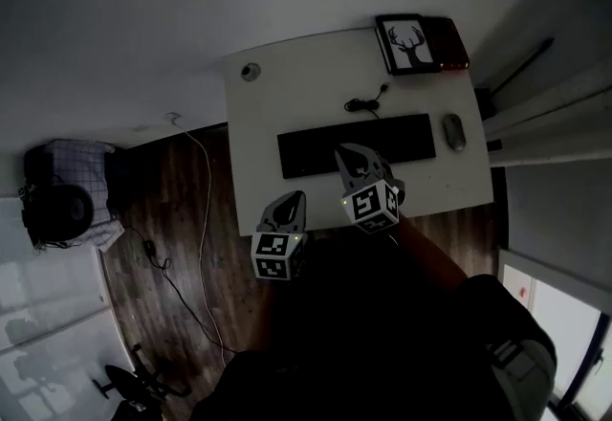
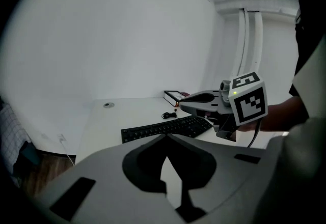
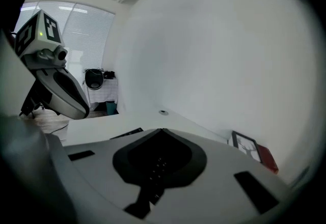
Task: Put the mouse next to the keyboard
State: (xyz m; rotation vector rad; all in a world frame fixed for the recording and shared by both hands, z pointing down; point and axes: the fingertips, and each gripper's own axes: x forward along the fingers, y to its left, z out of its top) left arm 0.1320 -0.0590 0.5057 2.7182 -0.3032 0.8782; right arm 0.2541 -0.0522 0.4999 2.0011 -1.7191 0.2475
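The grey mouse (image 1: 454,131) lies on the white desk (image 1: 287,84), just off the right end of the black keyboard (image 1: 356,144). My right gripper (image 1: 342,153) hovers over the keyboard's near edge, shut with nothing in it; in its own view its jaws (image 3: 162,131) meet at the tips above the keyboard (image 3: 127,133). My left gripper (image 1: 295,196) hangs at the desk's front edge, left of the right one, shut and empty, with its tips (image 2: 165,137) touching. From the left gripper view the keyboard (image 2: 165,127) and the right gripper (image 2: 184,104) show, but not the mouse.
A framed deer picture (image 1: 406,44) and a red book (image 1: 449,44) sit at the desk's far right corner. A coiled black cable (image 1: 366,101) lies behind the keyboard, and a round grommet (image 1: 251,72) is at the far left. A dark bag (image 1: 67,194) and a cord are on the floor left.
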